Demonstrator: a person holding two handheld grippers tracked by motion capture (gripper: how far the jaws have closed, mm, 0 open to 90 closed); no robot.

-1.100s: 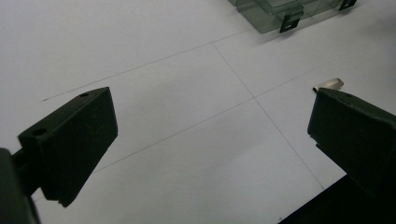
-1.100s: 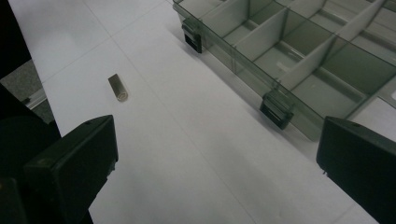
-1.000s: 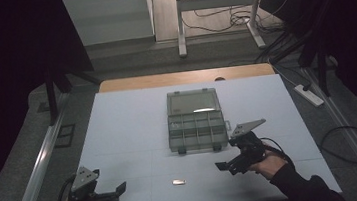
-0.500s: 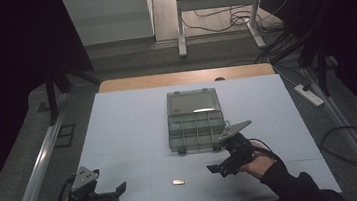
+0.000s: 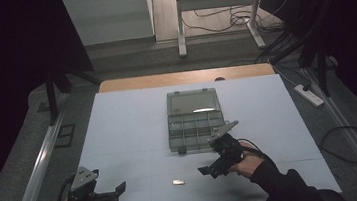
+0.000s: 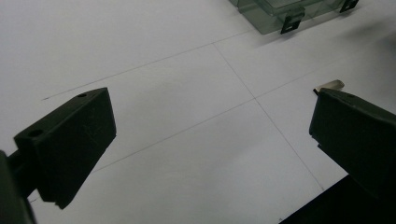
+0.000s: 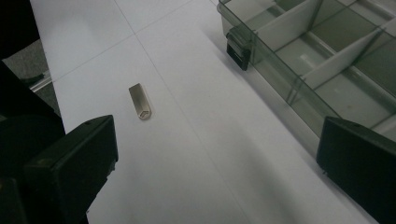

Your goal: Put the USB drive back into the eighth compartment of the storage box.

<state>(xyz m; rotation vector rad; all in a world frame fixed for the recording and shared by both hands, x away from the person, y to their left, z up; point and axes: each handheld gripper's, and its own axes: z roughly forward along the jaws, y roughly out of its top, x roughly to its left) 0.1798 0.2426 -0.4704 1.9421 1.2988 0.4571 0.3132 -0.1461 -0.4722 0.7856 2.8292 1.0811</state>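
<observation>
— Where does the small flat silver metal piece (image 5: 178,182) lie?

— On the white table top (image 5: 129,131), near its front edge, between the two tools and well short of the clear grey plastic compartment box (image 5: 193,120). In the right gripper view the piece (image 7: 140,108) lies flat with one pointed end, touching nothing.

— And the box?

— It sits mid-table with its lid open and laid back flat, its dividers showing. A small dark latch (image 7: 238,50) hangs on its front wall, facing the piece.

— How does the right gripper (image 5: 215,165) stand?

— Just in front of the box's near right corner, held by a hand in a dark sleeve. Its jaws are spread wide, nothing between them; the piece lies on the table ahead of them.

— And the left gripper (image 5: 107,196)?

— At the front left corner of the table, well apart from the piece. Its jaws are spread wide too, over bare table.
</observation>
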